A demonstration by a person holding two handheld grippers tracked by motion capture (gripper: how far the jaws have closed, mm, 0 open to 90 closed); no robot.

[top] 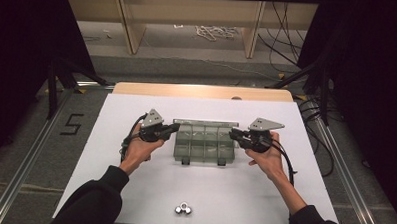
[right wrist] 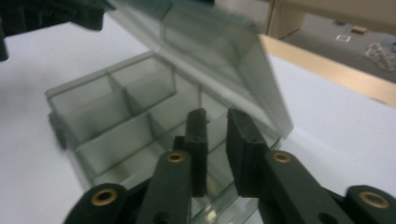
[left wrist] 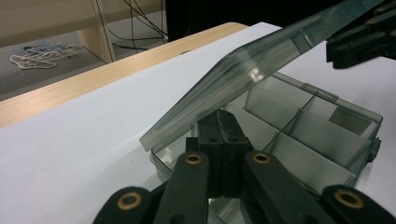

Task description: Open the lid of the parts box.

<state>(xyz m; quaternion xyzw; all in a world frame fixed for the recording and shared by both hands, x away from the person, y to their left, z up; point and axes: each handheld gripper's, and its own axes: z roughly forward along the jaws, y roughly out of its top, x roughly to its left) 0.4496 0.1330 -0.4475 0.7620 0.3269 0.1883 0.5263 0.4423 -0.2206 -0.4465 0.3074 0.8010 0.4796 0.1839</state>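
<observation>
Between hand-held grippers: compartment box (top: 204, 142); left hand-held gripper (top: 176, 126) closed, right hand-held gripper (top: 231, 134) slightly parted, empty.

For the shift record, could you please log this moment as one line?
compartment box: on table, lid raised | left gripper: shut, under lid | right gripper: open at box end

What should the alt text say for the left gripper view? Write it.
A clear plastic compartment box sits on a white table with its lid raised at a slant. The left hand-held gripper, jaws together, reaches in under the lid at the box's near end; the right hand-held gripper is at the far end.
</observation>
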